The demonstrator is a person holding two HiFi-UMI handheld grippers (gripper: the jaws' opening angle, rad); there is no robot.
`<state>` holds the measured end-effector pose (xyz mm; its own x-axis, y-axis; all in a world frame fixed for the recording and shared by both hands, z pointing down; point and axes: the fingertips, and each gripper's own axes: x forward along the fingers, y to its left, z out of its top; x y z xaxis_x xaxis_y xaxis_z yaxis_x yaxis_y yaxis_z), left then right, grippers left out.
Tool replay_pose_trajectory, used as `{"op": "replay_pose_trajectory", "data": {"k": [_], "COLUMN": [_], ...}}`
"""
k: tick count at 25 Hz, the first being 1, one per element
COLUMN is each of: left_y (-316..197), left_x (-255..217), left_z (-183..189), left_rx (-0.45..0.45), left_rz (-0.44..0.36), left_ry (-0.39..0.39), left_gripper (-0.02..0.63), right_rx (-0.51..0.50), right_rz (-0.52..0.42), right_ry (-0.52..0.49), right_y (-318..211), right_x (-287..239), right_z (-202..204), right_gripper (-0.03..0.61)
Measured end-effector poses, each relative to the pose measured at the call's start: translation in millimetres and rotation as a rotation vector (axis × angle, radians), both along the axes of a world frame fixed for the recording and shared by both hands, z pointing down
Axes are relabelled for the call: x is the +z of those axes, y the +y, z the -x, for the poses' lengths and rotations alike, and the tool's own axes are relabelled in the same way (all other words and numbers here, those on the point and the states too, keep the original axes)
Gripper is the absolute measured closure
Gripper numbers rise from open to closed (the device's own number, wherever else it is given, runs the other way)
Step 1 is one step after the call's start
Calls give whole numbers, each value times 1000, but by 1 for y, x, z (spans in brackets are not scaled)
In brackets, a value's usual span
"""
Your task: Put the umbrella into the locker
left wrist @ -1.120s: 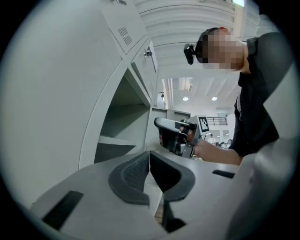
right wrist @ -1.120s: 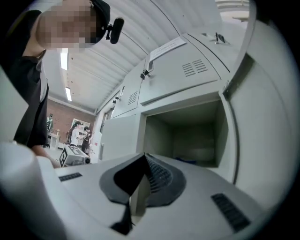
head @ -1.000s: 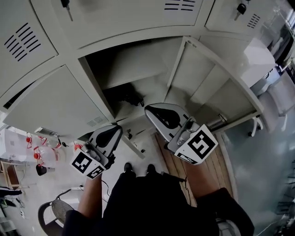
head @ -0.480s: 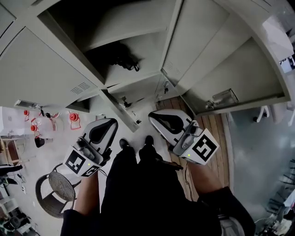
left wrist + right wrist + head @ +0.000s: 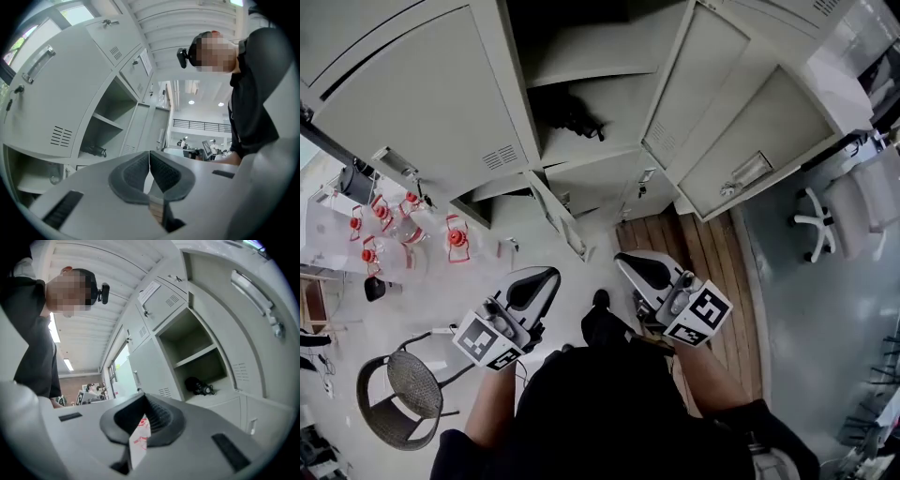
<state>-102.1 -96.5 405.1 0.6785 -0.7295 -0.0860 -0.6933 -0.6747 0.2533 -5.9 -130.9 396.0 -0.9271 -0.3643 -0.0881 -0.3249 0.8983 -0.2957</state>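
Observation:
A black folded umbrella [image 5: 573, 118] lies on the lower shelf of the open locker [image 5: 581, 70]. It also shows small and far in the left gripper view as the umbrella [image 5: 95, 151], and in the right gripper view as the umbrella [image 5: 199, 386]. My left gripper [image 5: 551, 275] and right gripper [image 5: 622, 259] hang well below and in front of the locker, over the floor, both apart from the umbrella. The left gripper [image 5: 149, 155] has its pads together on nothing. The right gripper [image 5: 143, 398] is shut too, holding nothing.
Two locker doors [image 5: 727, 122] stand swung open on the right. A small lower door [image 5: 559, 217] hangs open near the floor. A mesh chair [image 5: 399, 397] stands at lower left, red items [image 5: 455, 238] on the floor, a wooden strip [image 5: 712, 258] and a chair base [image 5: 815, 221] on the right.
Both grippers have drawn back from the locker and sunk lower, still shut. The umbrella stays on the shelf. The head view has pulled away, showing more floor.

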Motion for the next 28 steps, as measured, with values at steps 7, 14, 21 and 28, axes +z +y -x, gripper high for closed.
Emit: {"op": "replay_pose_trajectory", "data": {"k": [7, 14, 21, 28], "left_y": [110, 205, 243, 251], "left_x": [-4, 9, 6, -4], "left_z": [27, 48, 18, -33], "left_rx": [-1, -36, -3, 14], "left_rz": [-23, -19, -24, 2], "left_ry": [0, 29, 82, 123], "left_gripper": [597, 596, 597, 597], "right_rx": [-76, -89, -130, -197], "right_rz": [-72, -149, -150, -126], "right_ry": [2, 68, 87, 71], "right_y": [113, 198, 237, 252], "right_x": [-16, -16, -22, -29], "right_z": [40, 52, 34, -15], "right_gripper": [568, 568, 568, 568]}}
